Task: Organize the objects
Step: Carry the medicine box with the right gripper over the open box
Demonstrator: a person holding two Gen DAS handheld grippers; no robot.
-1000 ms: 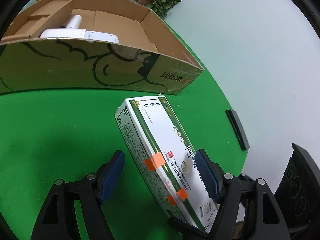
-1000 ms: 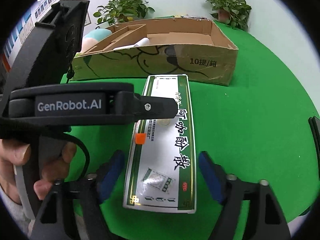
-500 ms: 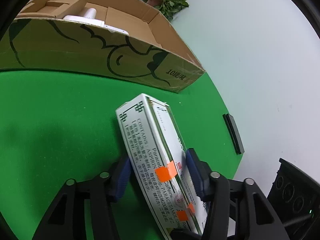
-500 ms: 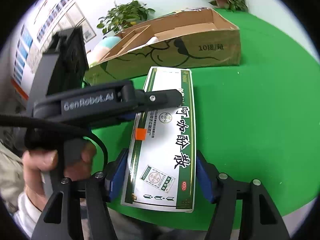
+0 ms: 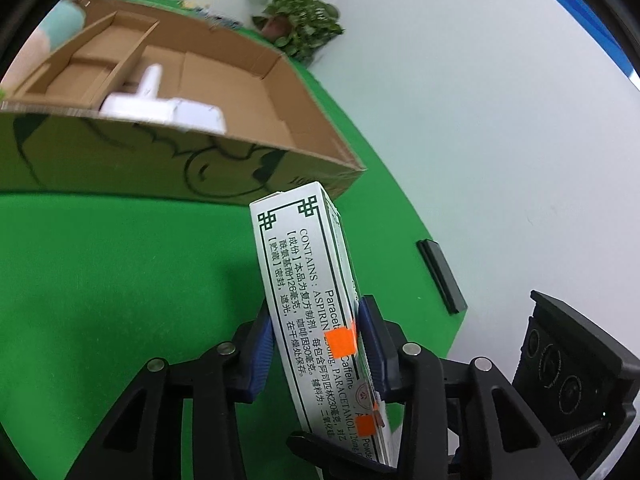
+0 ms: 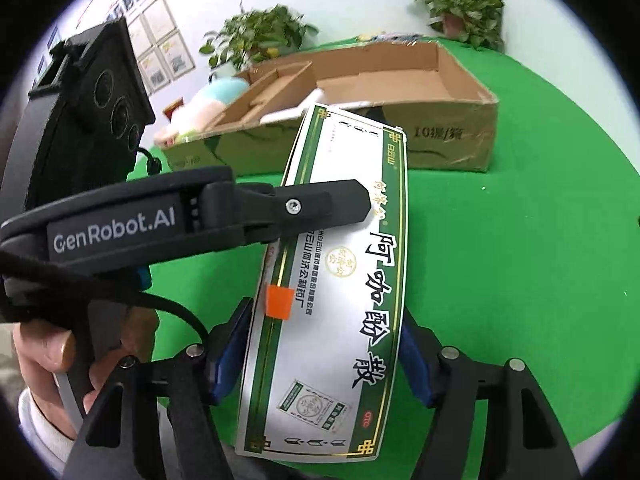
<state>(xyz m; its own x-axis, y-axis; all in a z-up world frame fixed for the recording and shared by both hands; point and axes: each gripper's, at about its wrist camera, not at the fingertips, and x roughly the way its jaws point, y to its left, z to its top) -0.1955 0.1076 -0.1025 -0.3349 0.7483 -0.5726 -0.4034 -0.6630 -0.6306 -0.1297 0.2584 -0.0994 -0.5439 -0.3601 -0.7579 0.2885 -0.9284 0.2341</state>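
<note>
Medicine carton, the long flat white cardboard one with green borders and orange tape tabs [image 6: 332,288], is the landmark here, and it now sits off the green felt table [image 5: 100,280]; half a second ago its far end still lay close to the cloth. The left gripper [image 5: 316,344] pinches it across its thin edges, blue pads [image 5: 260,348] pressed onto both narrow sides just before the nearer orange tab. The right gripper [image 6: 320,356] clamps its near end across the wide printed face, where a second ago those fingers stood spread to either side of it. Both tools therefore carry the carton together, tilted with its far end raised.

Just beyond that far end stands the open brown cardboard box with black line drawings on its wall [image 5: 168,168]; in the right wrist view the carton's far corner already overlaps the box's near wall. Inside, beyond the wall, lies a white plastic object [image 5: 160,108] beside cardboard dividers. Right of the carton on the cloth rests a small black bar [image 5: 442,276]. Farthest off are potted green plants [image 6: 460,4].

I judge the lift finished and the carry into the box under way, with bare floor right of the white object the likely spot.
</note>
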